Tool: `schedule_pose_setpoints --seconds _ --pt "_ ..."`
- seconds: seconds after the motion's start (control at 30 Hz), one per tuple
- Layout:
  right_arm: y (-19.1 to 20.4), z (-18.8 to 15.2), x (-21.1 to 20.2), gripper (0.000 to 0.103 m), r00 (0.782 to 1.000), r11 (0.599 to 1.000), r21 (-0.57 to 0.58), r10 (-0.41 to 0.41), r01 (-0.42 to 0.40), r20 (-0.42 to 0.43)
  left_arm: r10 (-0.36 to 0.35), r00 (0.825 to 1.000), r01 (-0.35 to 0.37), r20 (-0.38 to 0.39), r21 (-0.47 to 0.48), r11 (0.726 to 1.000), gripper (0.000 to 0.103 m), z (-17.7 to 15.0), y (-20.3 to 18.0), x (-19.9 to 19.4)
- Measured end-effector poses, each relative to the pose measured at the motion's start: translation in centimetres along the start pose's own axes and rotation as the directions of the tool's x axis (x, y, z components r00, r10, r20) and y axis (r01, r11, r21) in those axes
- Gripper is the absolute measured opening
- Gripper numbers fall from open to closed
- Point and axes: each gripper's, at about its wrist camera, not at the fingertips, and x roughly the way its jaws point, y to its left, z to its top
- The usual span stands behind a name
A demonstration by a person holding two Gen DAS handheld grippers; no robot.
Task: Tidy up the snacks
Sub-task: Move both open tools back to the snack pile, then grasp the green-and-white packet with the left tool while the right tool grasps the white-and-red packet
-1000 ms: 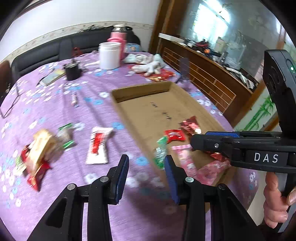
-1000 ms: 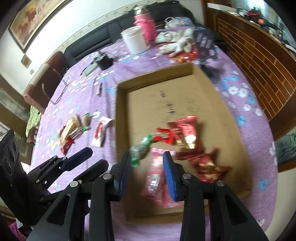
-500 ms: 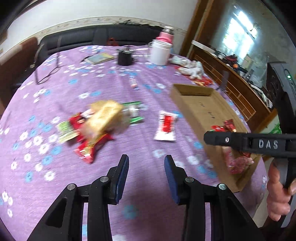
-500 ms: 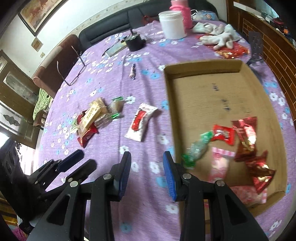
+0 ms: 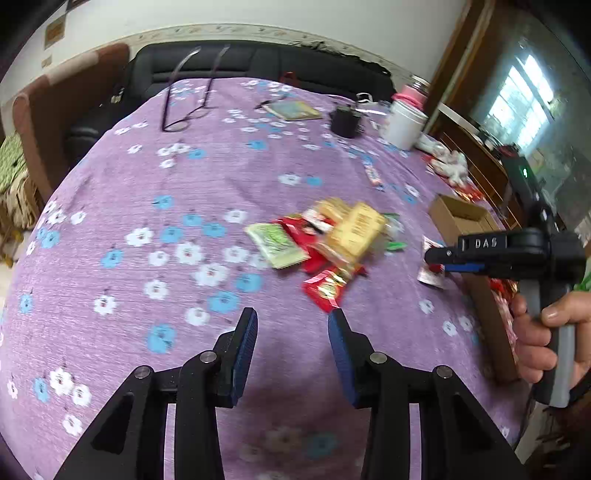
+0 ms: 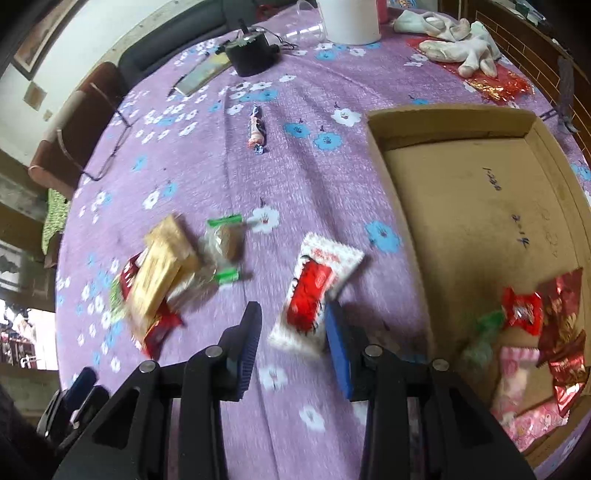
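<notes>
A pile of snack packets lies on the purple flowered tablecloth; it also shows in the right wrist view. A white and red packet lies just left of the cardboard box, which holds several packets. My right gripper is open, low over the white and red packet, its right finger at the packet's edge. My left gripper is open and empty, short of the pile. The right gripper also shows in the left wrist view.
A small wrapped candy lies farther back. A black pot, a white jar, white gloves, a booklet and glasses stand at the far side. The table edge is near the box's right side.
Both grippers have swung left, away from the box toward the loose snacks. The right gripper has dropped close over the white and red packet. Both stayed open.
</notes>
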Motion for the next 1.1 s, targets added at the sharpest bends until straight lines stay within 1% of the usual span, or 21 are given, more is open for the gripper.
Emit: schedule_pose_setpoints --seconds 0.1,0.23,0.27,0.3,0.33,0.37,0.43,0.5,0.57,0.63,0.7,0.87,0.9,0.93,0.97,1.03,1.1 --pt "0.6 0.5 1.3 0.034 0.999 0.999 -0.001 -0.039 0.039 -0.02 0.002 1.0 -0.002 -0.012 -0.023 1.0 0.042 1.0 1.2 0.4" --pt "1.4 0.7 1.4 0.033 0.997 0.996 -0.032 -0.077 0.077 0.003 -0.026 0.999 0.024 -0.031 -0.067 0.997 0.042 3.0 2.1 1.6" --pt "1.6 0.6 1.5 0.027 0.997 0.996 -0.039 -0.075 0.076 0.006 -0.04 0.998 0.036 -0.04 -0.079 0.996 0.042 3.6 2.1 2.1" --pt "1.7 0.5 1.4 0.025 0.998 0.997 -0.046 -0.069 0.069 0.006 -0.051 0.998 0.047 -0.047 -0.091 0.995 0.043 4.0 2.1 2.4" --pt "1.8 0.4 1.4 0.024 0.998 0.996 -0.051 -0.07 0.07 0.009 -0.06 0.997 0.054 -0.053 -0.104 0.993 0.05 4.4 2.1 2.8" --pt "1.8 0.3 1.3 0.023 0.997 0.996 -0.056 -0.072 0.073 0.011 -0.063 0.996 0.056 -0.059 -0.117 0.992 0.051 4.8 2.1 3.3" --pt "1.7 -0.2 1.2 0.022 0.998 0.996 -0.062 -0.066 0.066 0.004 -0.068 0.994 0.056 -0.08 -0.136 0.989 0.052 5.5 2.0 4.4" --pt "1.5 -0.7 1.0 0.021 0.998 0.996 -0.069 -0.06 0.06 -0.003 -0.039 0.994 0.025 -0.098 -0.145 0.989 0.051 6.2 2.0 5.5" --pt "1.4 -1.1 0.9 0.021 0.998 0.996 -0.074 -0.055 0.055 -0.008 -0.03 0.992 0.011 -0.119 -0.153 0.988 0.05 6.6 2.1 6.5" --pt "1.2 -1.4 0.8 0.021 0.999 0.996 -0.077 -0.052 0.051 -0.01 -0.022 0.99 -0.002 -0.141 -0.166 0.986 0.039 7.0 2.3 7.6" --pt "0.9 -1.7 0.6 0.021 0.999 0.996 -0.075 -0.046 0.045 -0.015 -0.01 0.986 -0.017 -0.166 -0.162 0.987 0.038 7.1 2.3 8.6" --pt "0.7 -1.9 0.6 0.021 0.999 0.996 -0.081 -0.031 0.029 -0.019 0.055 0.99 -0.066 -0.132 -0.078 0.995 0.035 7.2 1.2 9.0" --pt "0.6 -2.0 0.5 0.02 0.999 0.996 -0.086 -0.032 0.03 -0.018 0.075 0.99 -0.081 -0.123 -0.049 0.995 0.033 7.1 1.0 9.0" --pt "0.6 -2.1 0.5 0.02 0.999 0.996 -0.087 -0.031 0.029 -0.018 0.091 0.989 -0.095 -0.115 -0.027 0.995 0.028 6.9 0.8 9.0" --pt "0.6 -2.0 0.5 0.02 0.999 0.996 -0.088 -0.028 0.027 -0.019 0.107 0.988 -0.109 -0.107 -0.007 0.994 0.027 6.7 0.7 8.9" --pt "0.7 -1.8 0.5 0.02 0.999 0.995 -0.093 -0.026 0.024 -0.021 0.107 0.99 -0.107 -0.095 -0.002 0.994 0.024 6.3 0.9 8.7" --pt "1.0 -1.2 0.8 0.021 0.999 0.995 -0.094 -0.027 0.025 -0.02 0.109 0.99 -0.109 -0.088 0.002 0.994 0.024 5.9 1.0 8.4"
